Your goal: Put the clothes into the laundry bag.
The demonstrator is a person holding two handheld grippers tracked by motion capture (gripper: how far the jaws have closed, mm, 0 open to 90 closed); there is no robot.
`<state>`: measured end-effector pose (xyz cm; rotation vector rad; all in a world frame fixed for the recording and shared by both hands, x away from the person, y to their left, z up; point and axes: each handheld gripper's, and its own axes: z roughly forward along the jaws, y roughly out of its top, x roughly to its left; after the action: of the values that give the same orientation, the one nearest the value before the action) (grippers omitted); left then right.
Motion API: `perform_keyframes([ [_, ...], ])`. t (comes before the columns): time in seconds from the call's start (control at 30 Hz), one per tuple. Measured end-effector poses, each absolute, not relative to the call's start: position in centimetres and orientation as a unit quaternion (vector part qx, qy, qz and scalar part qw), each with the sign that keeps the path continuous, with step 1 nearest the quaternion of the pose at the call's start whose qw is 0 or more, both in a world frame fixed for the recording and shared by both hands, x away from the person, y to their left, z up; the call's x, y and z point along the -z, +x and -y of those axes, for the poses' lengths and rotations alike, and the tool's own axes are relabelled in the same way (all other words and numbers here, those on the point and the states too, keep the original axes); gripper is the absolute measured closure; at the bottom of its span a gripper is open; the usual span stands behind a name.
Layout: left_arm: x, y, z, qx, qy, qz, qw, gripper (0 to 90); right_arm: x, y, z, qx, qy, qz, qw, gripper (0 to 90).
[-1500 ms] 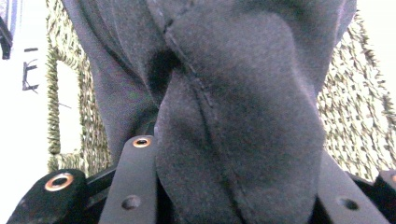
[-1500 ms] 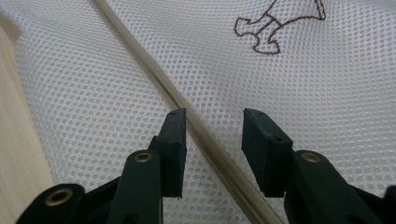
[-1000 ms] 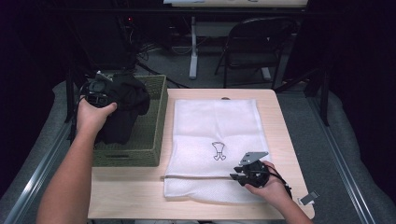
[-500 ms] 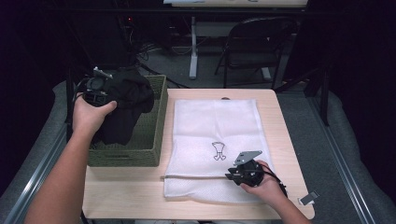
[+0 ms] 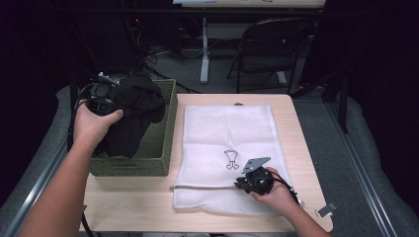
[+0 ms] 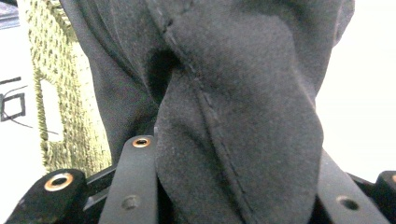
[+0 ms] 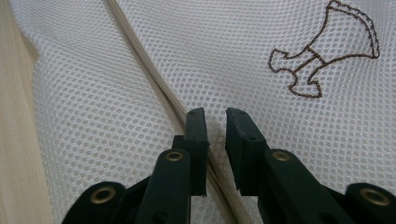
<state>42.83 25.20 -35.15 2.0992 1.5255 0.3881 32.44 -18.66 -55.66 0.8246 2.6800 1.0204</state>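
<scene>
gripping a bunched black garment (image 5: pixel 133 113), the left gripper (image 5: pixel 101 94) has it up over the olive woven basket (image 5: pixel 165 128) at the left side of the table (image 5: pixel 296 123). from the left gripper view the dark cloth (image 6: pixel 233 107) fills the space between both jaws, its stitched seam running down the middle, so that claw is clamped on the fabric. part of the garment hangs down inside the basket, and the basket's woven wall (image 6: pixel 70 93) sits just behind it.

over on the right, near edge now: the right gripper (image 5: pixel 245 183) is low on the white mesh bag (image 5: pixel 227 133), which lies flat across the middle of the table, just right of the basket. its jaws have just been closing and stand narrow, a slim gap left between them. in the right gripper view that right gripper (image 7: pixel 215 122) is right at the bag's beige zipper (image 7: pixel 154 74), which runs diagonally up and away through the mesh (image 7: pixel 93 102). a little puckered mesh beside the zipper sits in the gap; whether the pads are actually pressing it, cannot tell. the brown stitched emblem (image 7: pixel 322 60) lies further off, and in the high view the emblem (image 5: pixel 231 159) sits just beyond the gripper. bare wood (image 7: pixel 14 154) shows at the bag's edge.
</scene>
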Motion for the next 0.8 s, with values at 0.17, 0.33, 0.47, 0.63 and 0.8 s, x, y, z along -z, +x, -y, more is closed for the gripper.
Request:
perform_keyframes([
  [0.17,35.1,42.6,-25.1,-0.141,0.777,-0.557,0.255,62.3,55.9,32.6,18.4,-0.332,0.269,-0.901,0.072,82.4],
  [0.33,35.2,42.4,-25.0,-0.142,0.777,-0.556,0.259,62.3,56.0,32.4,18.1,-0.327,0.269,-0.903,0.072,84.1],
  [0.47,35.3,42.2,-24.8,-0.139,0.781,-0.552,0.258,62.3,56.2,32.5,18.0,-0.323,0.264,-0.906,0.07,83.9],
  [0.63,35.4,42.1,-24.6,-0.139,0.781,-0.55,0.262,62.3,56.5,32.5,18.0,-0.323,0.257,-0.909,0.066,82.0],
  [0.8,35.4,42.0,-24.5,-0.136,0.784,-0.546,0.262,62.2,56.7,32.5,18.0,-0.322,0.255,-0.91,0.064,81.2],
])
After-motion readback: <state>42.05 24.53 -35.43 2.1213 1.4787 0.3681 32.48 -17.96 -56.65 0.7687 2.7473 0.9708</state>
